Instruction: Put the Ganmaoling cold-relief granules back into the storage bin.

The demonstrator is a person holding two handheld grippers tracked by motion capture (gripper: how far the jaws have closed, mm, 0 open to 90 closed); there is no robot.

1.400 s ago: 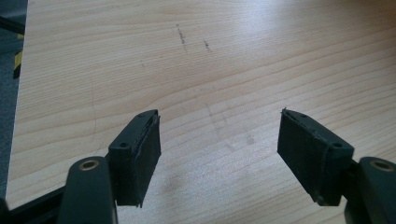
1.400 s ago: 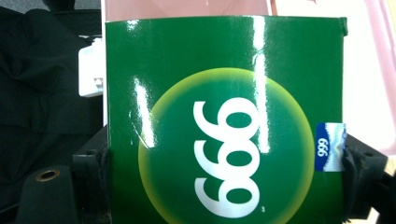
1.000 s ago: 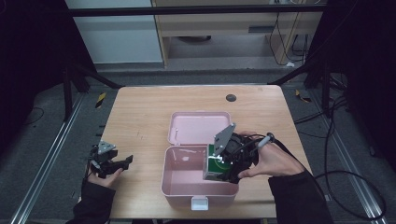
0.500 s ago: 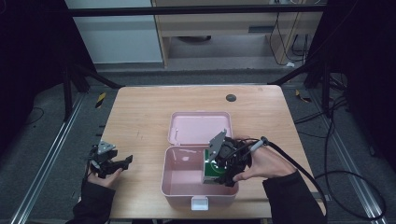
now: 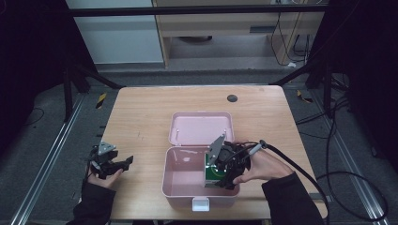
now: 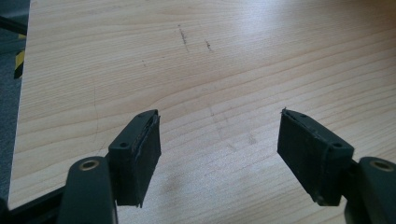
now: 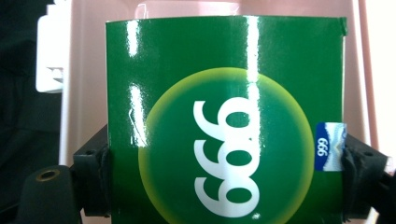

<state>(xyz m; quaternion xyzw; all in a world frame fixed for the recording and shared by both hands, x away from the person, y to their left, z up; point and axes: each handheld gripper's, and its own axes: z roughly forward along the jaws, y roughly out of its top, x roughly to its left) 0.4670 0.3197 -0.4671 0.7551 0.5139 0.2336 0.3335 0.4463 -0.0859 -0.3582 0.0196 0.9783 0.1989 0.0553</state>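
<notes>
A pink box (image 5: 176, 190) stands open near the table's front edge, its lid (image 5: 199, 129) lying flat behind it. My right gripper (image 5: 220, 176) reaches into the box's right side, shut on a glossy green carton (image 5: 213, 172). In the right gripper view the green carton (image 7: 224, 121) sits between both jaws, printed with a yellow-green circle and white digits, with the pink box wall (image 7: 84, 70) behind it. My left gripper (image 5: 117, 165) rests open at the table's left front, well apart from the box. In the left gripper view the left gripper (image 6: 219, 144) has bare wood between its jaws.
The wooden table (image 5: 141, 117) has a dark round spot (image 5: 232, 98) near its far edge. A white latch (image 5: 200, 204) sticks out from the box's front. A black cable (image 5: 300, 168) trails from the right gripper off the table's right side.
My right gripper has carried the green carton lower and to the left, deeper into the pink box. The left gripper has stayed in place.
</notes>
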